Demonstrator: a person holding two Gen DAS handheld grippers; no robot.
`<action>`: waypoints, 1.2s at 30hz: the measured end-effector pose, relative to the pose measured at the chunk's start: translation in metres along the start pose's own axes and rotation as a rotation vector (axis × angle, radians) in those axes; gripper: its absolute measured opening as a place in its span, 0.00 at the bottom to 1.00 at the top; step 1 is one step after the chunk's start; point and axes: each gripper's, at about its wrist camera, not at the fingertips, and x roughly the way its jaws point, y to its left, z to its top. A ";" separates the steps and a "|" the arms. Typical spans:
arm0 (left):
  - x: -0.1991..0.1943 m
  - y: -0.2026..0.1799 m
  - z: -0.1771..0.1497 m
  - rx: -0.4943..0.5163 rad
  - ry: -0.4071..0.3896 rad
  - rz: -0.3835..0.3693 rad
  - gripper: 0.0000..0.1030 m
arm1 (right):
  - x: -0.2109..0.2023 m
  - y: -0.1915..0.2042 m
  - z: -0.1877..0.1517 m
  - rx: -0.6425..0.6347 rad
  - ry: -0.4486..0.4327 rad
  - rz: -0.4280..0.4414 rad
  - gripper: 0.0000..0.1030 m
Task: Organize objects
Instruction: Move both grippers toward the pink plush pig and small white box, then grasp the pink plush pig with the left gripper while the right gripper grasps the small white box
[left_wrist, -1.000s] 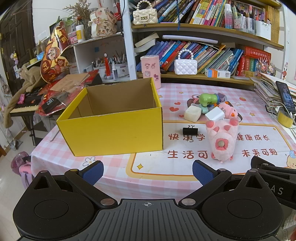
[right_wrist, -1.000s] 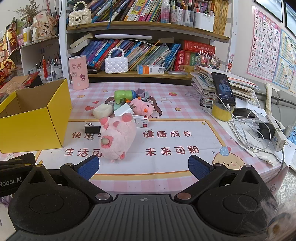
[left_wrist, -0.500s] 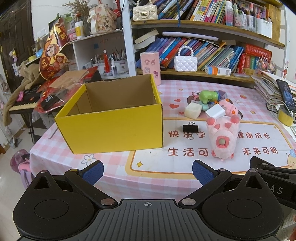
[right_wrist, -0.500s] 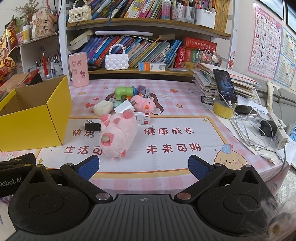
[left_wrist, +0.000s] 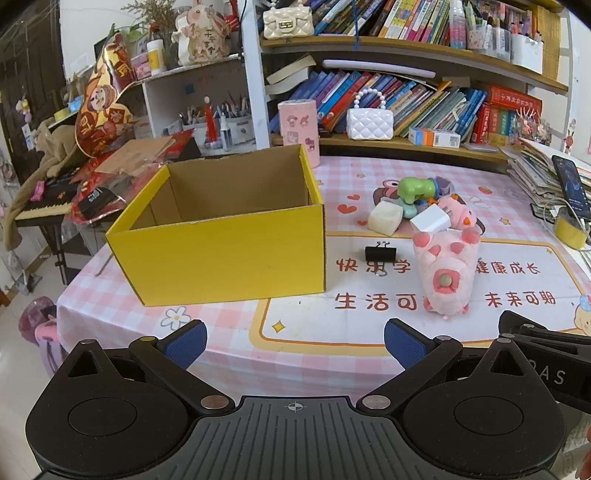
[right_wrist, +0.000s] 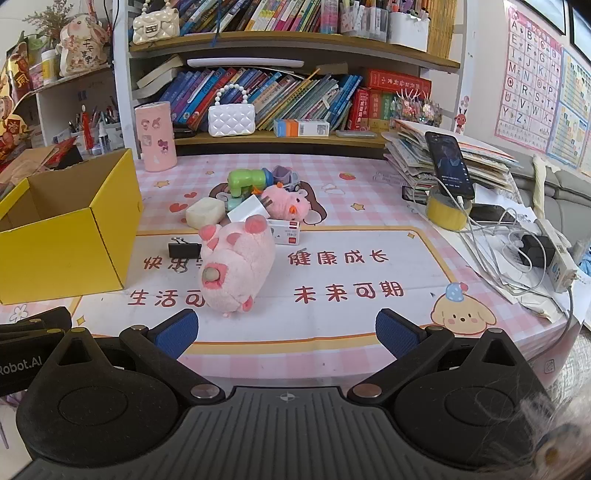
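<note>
Two hand-held grippers, left gripper (left_wrist: 293, 341) and right gripper (right_wrist: 283, 331), both spread wide and holding nothing, poised at the near edge of a pink checked table (left_wrist: 229, 325). Ahead on the left, an open yellow box (left_wrist: 225, 254) with nothing visible inside; to its right, well apart from both grippers, a loose cluster: black binder clip (right_wrist: 183, 250), big pink plush pig (right_wrist: 236, 267), pale soap block (right_wrist: 205, 212), green toy (right_wrist: 243, 180). Apparently the very start of tidying, nothing packed yet; next move likely a reach forward to close on the nearest piece, probably the plush pig, then a carry left into the box.
</note>
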 end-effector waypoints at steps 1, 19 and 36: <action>0.001 0.000 0.000 -0.004 0.004 -0.002 1.00 | 0.000 0.000 0.000 0.000 0.001 0.000 1.00; 0.031 -0.023 0.016 -0.005 0.068 -0.068 1.00 | 0.037 -0.028 0.018 0.066 0.072 -0.033 1.00; 0.079 -0.081 0.044 -0.072 0.120 -0.176 1.00 | 0.095 -0.080 0.062 0.049 0.064 0.043 1.00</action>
